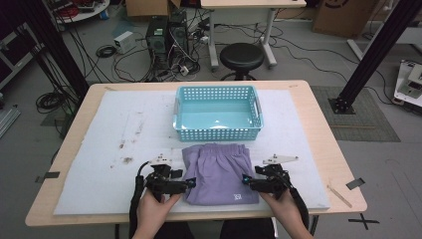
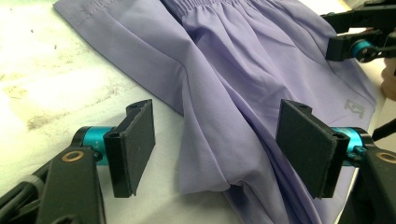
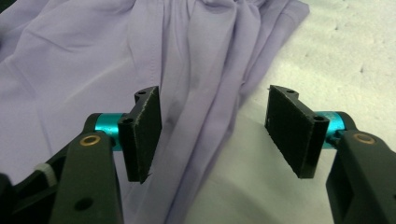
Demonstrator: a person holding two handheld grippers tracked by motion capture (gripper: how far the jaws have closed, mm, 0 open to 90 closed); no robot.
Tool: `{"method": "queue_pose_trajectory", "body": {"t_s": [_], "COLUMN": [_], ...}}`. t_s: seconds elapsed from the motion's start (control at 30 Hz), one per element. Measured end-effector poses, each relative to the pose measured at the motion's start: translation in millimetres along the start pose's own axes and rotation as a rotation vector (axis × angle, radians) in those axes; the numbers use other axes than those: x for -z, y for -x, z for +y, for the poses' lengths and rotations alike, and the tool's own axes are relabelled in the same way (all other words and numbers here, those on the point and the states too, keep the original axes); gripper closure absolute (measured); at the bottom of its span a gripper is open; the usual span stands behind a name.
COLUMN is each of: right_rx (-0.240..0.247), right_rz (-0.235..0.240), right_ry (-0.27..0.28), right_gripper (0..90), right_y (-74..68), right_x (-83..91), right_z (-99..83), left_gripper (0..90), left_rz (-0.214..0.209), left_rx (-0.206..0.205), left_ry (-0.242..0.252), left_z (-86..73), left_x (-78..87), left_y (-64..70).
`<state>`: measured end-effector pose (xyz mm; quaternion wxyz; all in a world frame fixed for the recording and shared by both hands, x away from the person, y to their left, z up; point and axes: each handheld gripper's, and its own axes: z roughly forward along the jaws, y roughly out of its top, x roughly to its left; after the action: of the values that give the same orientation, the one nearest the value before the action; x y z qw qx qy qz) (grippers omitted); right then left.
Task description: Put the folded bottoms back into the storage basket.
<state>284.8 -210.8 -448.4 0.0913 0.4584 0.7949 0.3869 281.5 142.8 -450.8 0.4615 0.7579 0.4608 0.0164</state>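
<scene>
Both tools (image 2: 215,149) (image 3: 212,133) gape wide astride the purple shorts' (image 1: 219,172) edges.

Can't read the small printed mark on the purple shorts (image 1: 219,172); too small from the high view, blurred in the left gripper view. I lose the shorts' waistband past the top edge in both gripper views. My forearms are cut off at the bottom of the high view.

A lab: computer towers (image 1: 166,32), tangled floor cables (image 1: 127,62), black frame struts (image 1: 378,45).
</scene>
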Motion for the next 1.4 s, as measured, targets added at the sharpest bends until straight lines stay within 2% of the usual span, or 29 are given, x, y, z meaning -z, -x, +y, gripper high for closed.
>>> {"method": "queue_pose_trajectory", "body": {"t_s": [0.13,0.33,0.53,0.73,1.0,1.23,1.4], "right_rx": [0.006,-0.002,0.003,0.006,-0.013,-0.065,-0.052], "right_rz": [0.002,0.011,0.006,0.002,0.013,0.031,0.038], "right_ry": [-0.005,-0.003,0.000,-0.002,-0.002,-0.002,-0.011], "right_gripper": [34.9,35.3,42.8,49.2,60.2,71.2,81.2], "right_y": [-3.1,-3.1,-4.7,-5.6,-5.0,1.0,-1.1], "right_x": [-1.5,-2.0,-3.7,-4.5,-6.4,-6.1,-8.1], "right_z": [0.4,0.5,1.2,1.9,3.2,3.7,4.5], "left_gripper": [23.1,22.4,25.0,38.3,47.4,57.9,68.1], "left_rz": [0.010,-0.015,-0.009,0.004,0.003,-0.004,-0.004], "left_rx": [-0.017,-0.019,-0.037,-0.043,-0.046,-0.030,-0.037], "left_ry": [0.008,0.007,-0.001,-0.001,-0.003,-0.009,-0.015], "left_z": [-0.4,1.3,4.1,6.0,8.0,9.3,10.3], "left_x": [-6.0,-12.6,-18.3,-21.8,-25.0,-24.9,-26.7], "left_y": [6.9,11.3,15.8,17.0,16.9,12.9,12.7]}}
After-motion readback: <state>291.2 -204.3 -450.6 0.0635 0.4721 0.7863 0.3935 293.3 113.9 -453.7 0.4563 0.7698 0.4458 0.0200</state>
